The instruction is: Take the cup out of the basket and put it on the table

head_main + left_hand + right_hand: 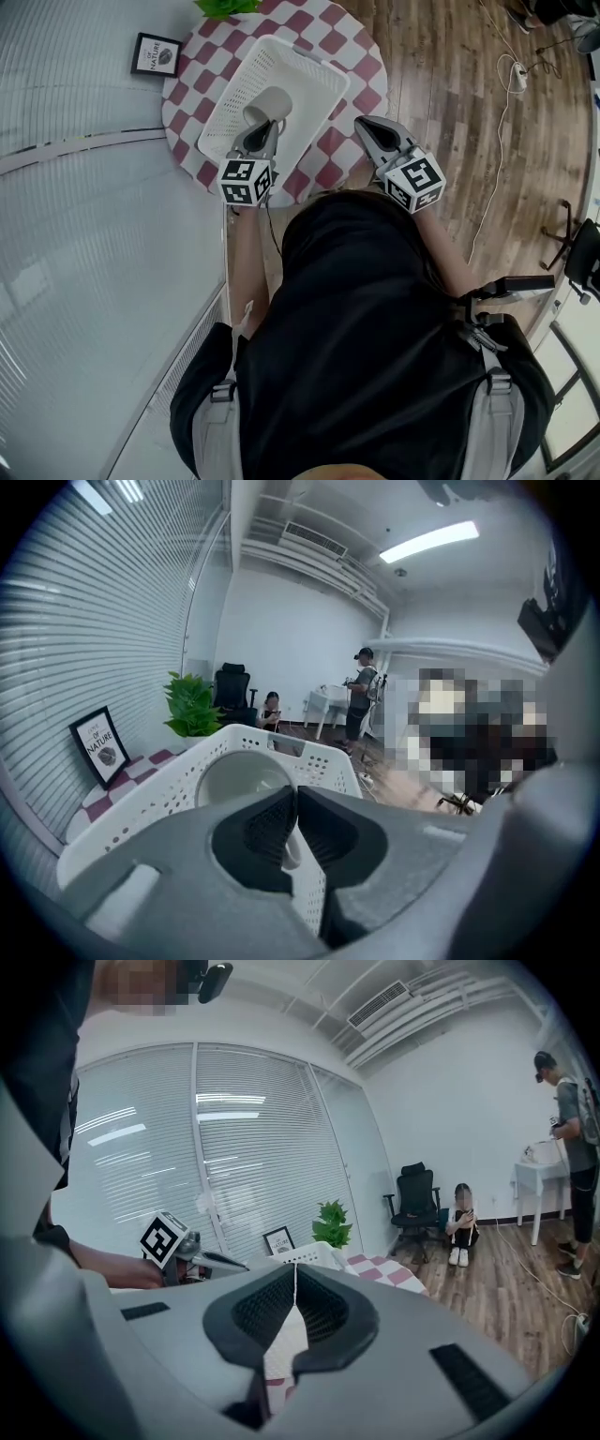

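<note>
- Left gripper (pixel 263 129): jaws pinch the rim of the cup (pixel 274 101), from its 6 o'clock.
- Cup: tilted, inside the basket (pixel 314 61) on the table (pixel 354 42).
- Right gripper (pixel 368 126): jaws pressed together, empty, at 4 o'clock of the basket.

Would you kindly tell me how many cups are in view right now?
1. The cup lies tilted in the white basket, gripped by the left tongs. Another could hide behind the basket's walls.
</note>
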A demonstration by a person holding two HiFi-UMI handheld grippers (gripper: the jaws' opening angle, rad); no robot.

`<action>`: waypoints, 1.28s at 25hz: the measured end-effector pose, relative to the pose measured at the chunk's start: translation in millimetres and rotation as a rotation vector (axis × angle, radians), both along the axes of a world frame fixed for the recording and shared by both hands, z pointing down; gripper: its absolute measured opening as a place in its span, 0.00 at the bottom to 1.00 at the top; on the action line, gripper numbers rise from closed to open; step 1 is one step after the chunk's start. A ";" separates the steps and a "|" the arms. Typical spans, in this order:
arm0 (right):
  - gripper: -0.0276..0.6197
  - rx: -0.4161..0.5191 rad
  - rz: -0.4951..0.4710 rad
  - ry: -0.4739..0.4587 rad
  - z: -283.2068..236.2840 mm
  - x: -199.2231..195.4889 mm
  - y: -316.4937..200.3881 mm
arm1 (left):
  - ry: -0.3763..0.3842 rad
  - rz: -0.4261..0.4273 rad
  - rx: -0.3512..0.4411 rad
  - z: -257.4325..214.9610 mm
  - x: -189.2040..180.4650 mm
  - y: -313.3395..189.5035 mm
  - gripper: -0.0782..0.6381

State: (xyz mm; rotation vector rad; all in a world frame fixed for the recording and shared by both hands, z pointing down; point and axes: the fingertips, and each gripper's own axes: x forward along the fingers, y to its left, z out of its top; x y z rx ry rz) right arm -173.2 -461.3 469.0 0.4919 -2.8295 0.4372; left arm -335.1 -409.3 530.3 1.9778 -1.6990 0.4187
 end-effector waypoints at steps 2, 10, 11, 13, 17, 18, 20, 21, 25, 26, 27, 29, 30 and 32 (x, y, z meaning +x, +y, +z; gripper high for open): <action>0.06 0.005 -0.013 0.001 0.3 -5.6 1.4 | -0.042 -0.012 0.037 -8.0 -4.0 3.2 0.14; 0.06 0.023 -0.059 0.012 2.8 -20.6 8.4 | -0.068 -0.046 0.173 -36.5 0.0 12.0 0.14; 0.06 0.023 -0.062 0.012 2.3 -21.5 9.4 | -0.070 -0.045 0.182 -38.6 2.7 12.9 0.14; 0.06 0.024 -0.065 0.008 0.1 -22.4 11.4 | -0.075 -0.040 0.197 -42.5 8.5 15.5 0.14; 0.06 0.031 -0.077 0.002 -3.6 -26.5 13.6 | -0.068 -0.040 0.218 -46.2 16.3 18.4 0.14; 0.06 0.032 -0.082 0.001 -3.8 -28.9 12.7 | -0.071 -0.041 0.221 -46.5 16.8 17.5 0.14; 0.06 0.030 -0.094 0.001 -3.7 -33.7 12.4 | -0.079 -0.045 0.227 -47.7 18.0 17.1 0.14; 0.06 0.030 -0.102 0.001 -3.9 -35.5 13.8 | -0.080 -0.047 0.230 -48.9 19.1 18.4 0.14; 0.06 0.037 -0.128 -0.006 -7.9 -40.6 19.8 | -0.078 -0.053 0.260 -58.9 23.8 23.8 0.14; 0.06 0.041 -0.136 -0.007 -8.8 -42.6 21.1 | -0.077 -0.054 0.271 -62.3 24.3 24.9 0.14; 0.06 0.044 -0.144 -0.008 -9.5 -45.4 22.2 | -0.076 -0.055 0.281 -65.7 23.9 25.9 0.14; 0.06 0.050 -0.161 -0.012 -10.7 -52.7 24.7 | -0.079 -0.060 0.301 -72.2 21.6 28.1 0.14; 0.06 0.053 -0.169 -0.014 -11.6 -56.0 26.4 | -0.083 -0.064 0.311 -75.5 20.9 29.6 0.14; 0.06 0.064 -0.188 -0.015 -14.4 -61.2 30.0 | -0.088 -0.072 0.328 -82.7 20.9 33.0 0.14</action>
